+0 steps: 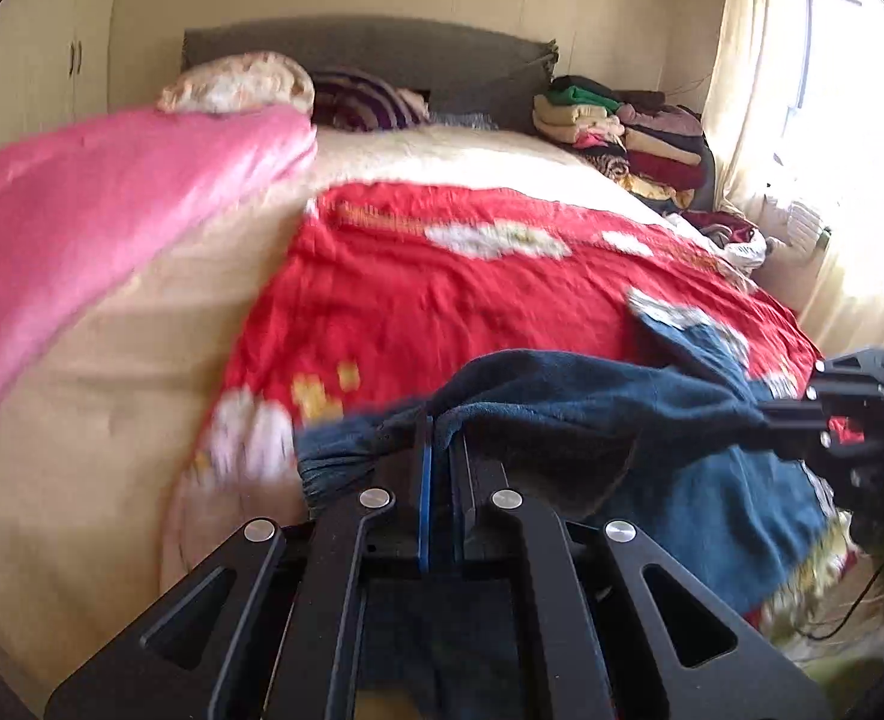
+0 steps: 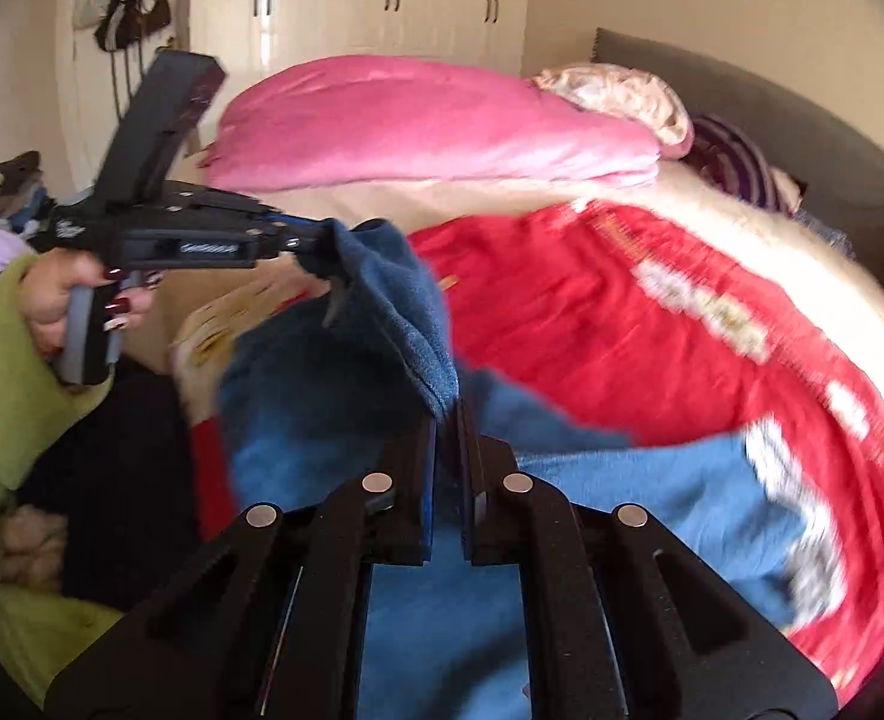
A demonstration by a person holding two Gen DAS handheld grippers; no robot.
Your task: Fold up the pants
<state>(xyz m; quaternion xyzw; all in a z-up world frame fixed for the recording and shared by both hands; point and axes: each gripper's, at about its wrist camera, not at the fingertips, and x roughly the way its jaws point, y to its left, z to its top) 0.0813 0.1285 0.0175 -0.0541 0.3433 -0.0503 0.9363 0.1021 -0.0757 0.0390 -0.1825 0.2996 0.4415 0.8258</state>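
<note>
Bedroom light falls on a red bedspread (image 1: 442,300) where blue pants (image 2: 345,420) hang lifted over its near edge, the left gripper (image 1: 438,426) and right gripper (image 2: 452,414) each clamped on the cloth; only the right view shows the hand (image 2: 60,294), while bare spread lies beyond.

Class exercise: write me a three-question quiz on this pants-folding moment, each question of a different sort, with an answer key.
1. True or false: the left gripper is shut on the blue pants.
2. The pants hang over which cover? A red floral cover B green sheet C bare mattress
3. Fill in: the folded blanket beside the pillow is ____.

Key: 1 true. 2 A, the red floral cover. 3 pink, the pink blanket.
</note>
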